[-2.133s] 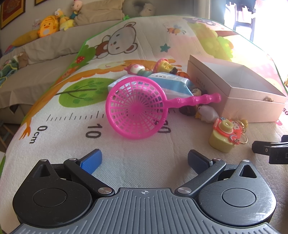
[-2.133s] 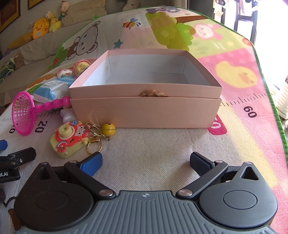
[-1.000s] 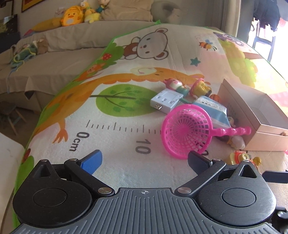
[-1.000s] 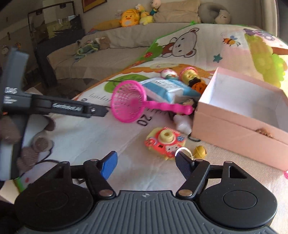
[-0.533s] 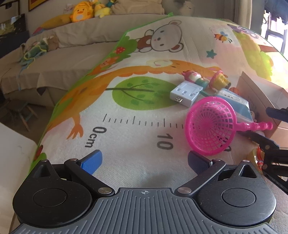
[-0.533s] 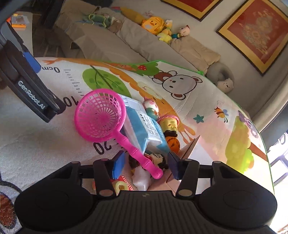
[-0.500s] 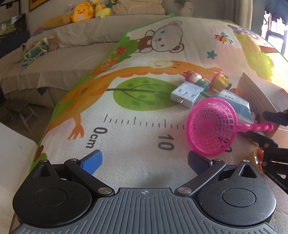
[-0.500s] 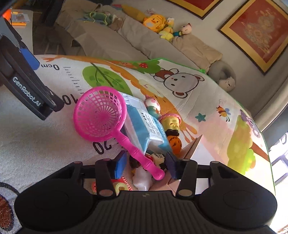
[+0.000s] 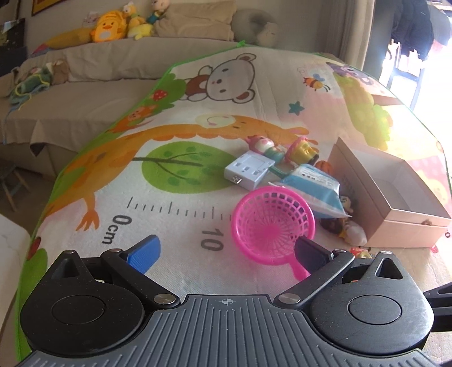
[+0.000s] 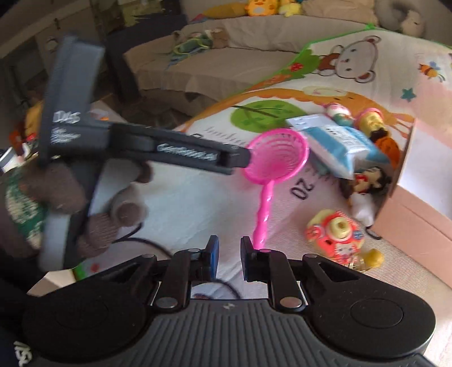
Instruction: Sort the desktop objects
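This is a home living room. A beige sofa along the far edge carries plush toys and cushions, and a children's play mat printed with a bear, a giraffe and a ruler scale holds scattered small toys. A framed picture hangs on the wall.

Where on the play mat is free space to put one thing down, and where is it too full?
Free: the mat along the ruler marks, left of the pink net. Crowded: between the net and the pink box, where the white adapter and blue pack lie.
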Action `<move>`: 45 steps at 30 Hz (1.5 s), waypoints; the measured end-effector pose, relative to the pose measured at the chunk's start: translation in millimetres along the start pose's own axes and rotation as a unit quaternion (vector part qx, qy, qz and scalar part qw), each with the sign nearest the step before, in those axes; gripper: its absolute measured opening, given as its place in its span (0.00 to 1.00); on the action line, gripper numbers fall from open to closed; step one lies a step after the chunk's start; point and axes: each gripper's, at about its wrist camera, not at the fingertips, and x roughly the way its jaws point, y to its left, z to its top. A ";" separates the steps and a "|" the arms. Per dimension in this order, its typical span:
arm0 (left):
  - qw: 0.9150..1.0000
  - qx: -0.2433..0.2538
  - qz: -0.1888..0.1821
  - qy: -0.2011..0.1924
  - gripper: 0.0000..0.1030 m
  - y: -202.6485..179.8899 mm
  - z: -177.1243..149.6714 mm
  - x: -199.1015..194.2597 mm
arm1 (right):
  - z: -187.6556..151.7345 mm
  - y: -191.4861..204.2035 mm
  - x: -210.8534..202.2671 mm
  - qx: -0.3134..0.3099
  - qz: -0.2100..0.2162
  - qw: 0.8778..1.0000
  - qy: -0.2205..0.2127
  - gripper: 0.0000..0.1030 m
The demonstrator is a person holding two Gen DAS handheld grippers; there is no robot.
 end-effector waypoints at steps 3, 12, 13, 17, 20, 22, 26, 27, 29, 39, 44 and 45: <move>1.000 -0.005 -0.007 0.008 1.00 0.3 -2.9 1.5 | -10.6 17.6 -11.0 -0.056 -0.033 0.998 -0.027 0.52; 0.999 0.009 -0.022 0.023 1.00 -3.9 -13.4 6.1 | -14.8 -47.6 9.9 0.046 -0.146 0.988 -0.033 0.67; 0.999 0.014 -0.028 0.023 1.00 -6.1 -15.4 5.4 | -17.3 -50.5 12.8 0.054 -0.144 0.988 -0.033 0.67; 0.997 0.044 -0.056 0.019 1.00 -17.5 -26.0 -2.0 | -21.8 -57.3 16.7 0.061 -0.156 0.985 -0.039 0.48; 0.994 0.080 -0.070 0.015 1.00 -31.8 -34.9 -6.7 | -28.0 -67.6 5.2 0.090 -0.157 0.983 -0.043 0.33; 0.992 0.098 -0.074 0.015 1.00 -40.9 -39.2 -6.3 | -36.1 -73.0 -3.6 0.106 -0.166 0.979 -0.046 0.32; 0.992 0.100 -0.067 0.026 1.00 -48.5 -43.6 1.4 | -54.2 -79.4 -21.3 0.123 -0.186 0.973 -0.054 0.31; 0.993 0.100 -0.064 0.028 1.00 -49.1 -44.5 2.8 | -57.8 -80.3 -24.7 0.125 -0.190 0.972 -0.057 0.31; 0.992 0.104 -0.058 0.031 1.00 -49.6 -46.7 4.9 | -64.0 -81.0 -29.1 0.129 -0.198 0.970 -0.064 0.31; 0.991 0.129 0.008 0.021 1.00 -27.6 -46.1 2.5 | -72.1 -79.7 -28.5 0.129 -0.188 0.969 -0.097 0.57; 0.995 0.088 -0.054 0.015 1.00 -12.8 -45.7 -11.6 | -72.2 -81.2 -28.2 0.136 -0.187 0.968 -0.099 0.65; 0.994 0.085 -0.062 0.013 1.00 -12.9 -44.1 -12.6 | -72.8 -80.1 -28.5 0.134 -0.188 0.968 -0.101 0.65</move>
